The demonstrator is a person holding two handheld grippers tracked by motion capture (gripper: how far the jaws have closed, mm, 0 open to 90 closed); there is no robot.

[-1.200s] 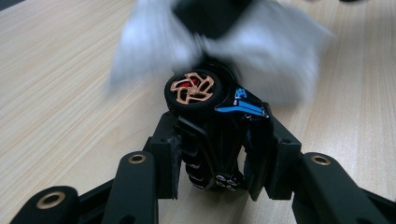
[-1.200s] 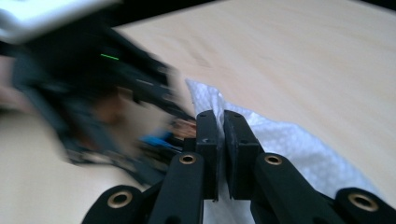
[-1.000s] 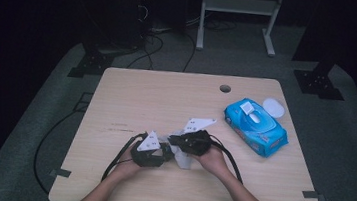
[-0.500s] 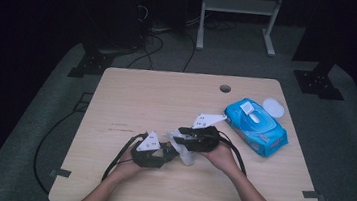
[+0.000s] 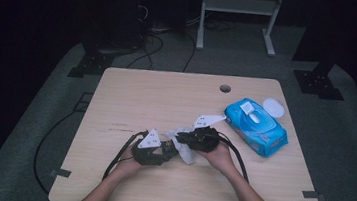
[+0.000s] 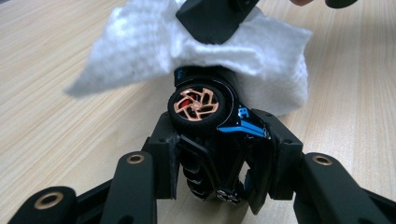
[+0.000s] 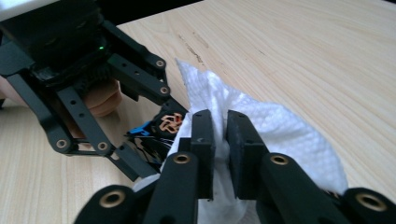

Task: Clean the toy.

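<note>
High view, where it happens: near the front edge of the table (image 5: 132,90), a little left of centre, both grippers meet over one small job.
Left gripper (image 6: 219,154): jaws closed on a black toy car (image 6: 210,109), nose up, its copper-spoked wheel and blue trim facing the camera; the jaws have just been closing, with the car between them.
Right gripper (image 7: 219,135): jaws pinched nearly together on a white wet wipe (image 7: 280,135), a fold of it between the pads; they too have just been closing.
Step in hand: wiping the car, I'd say; the wipe lies draped over its far end.
Next move: probably a rub along the body, left grip kept firm so the car doesn't twist.
Supplies: blue wet-wipe pack (image 5: 255,126), lid open, by the right edge.
</note>
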